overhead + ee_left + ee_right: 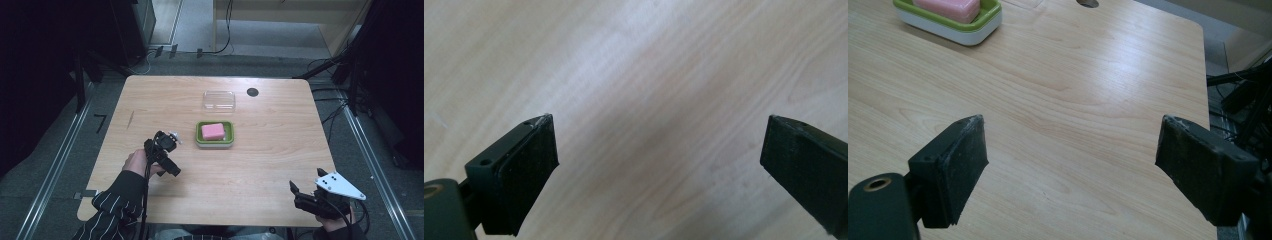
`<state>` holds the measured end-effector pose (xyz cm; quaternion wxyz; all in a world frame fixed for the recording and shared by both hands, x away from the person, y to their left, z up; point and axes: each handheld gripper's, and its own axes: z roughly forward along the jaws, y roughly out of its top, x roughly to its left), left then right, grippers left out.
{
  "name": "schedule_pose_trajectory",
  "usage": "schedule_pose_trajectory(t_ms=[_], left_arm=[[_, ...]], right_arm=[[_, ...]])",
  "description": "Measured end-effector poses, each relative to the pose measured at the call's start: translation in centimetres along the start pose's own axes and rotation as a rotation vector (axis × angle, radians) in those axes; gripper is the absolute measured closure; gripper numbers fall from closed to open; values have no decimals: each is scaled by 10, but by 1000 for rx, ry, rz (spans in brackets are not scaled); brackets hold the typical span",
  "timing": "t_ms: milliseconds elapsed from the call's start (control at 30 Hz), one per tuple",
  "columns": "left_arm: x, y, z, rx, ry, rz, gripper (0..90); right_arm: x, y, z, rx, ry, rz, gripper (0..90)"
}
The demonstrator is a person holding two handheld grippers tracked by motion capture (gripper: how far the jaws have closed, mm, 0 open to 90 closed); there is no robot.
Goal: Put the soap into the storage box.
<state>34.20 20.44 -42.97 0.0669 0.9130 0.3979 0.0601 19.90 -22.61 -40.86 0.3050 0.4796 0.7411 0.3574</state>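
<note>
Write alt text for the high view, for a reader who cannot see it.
A wooden table holds a green dish with a pink soap bar at its centre and a clear lid lying just beyond. A person's left gripper sits open left of the dish; the right gripper is open at the near right corner.

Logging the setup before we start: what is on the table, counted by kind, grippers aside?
Green-rimmed soap dish: 1
Pink soap bar: 1
Clear plastic lid: 1
Total: 3
</note>
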Motion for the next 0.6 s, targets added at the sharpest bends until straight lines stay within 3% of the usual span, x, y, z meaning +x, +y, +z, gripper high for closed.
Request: schedule_pose_trajectory(t_ms=[100,367,600], left_arm=[[-4,-9,1,13,-19,-5,20],[-9,-29,3,22,-18,-28,19],[-6,-30,11,66,-45,-22,17]], right_arm=[[0,0,0,-1,2,-1,135],[0,1,1,-2,8,-3,134],[1,2,2,-3,7,-4,135]])
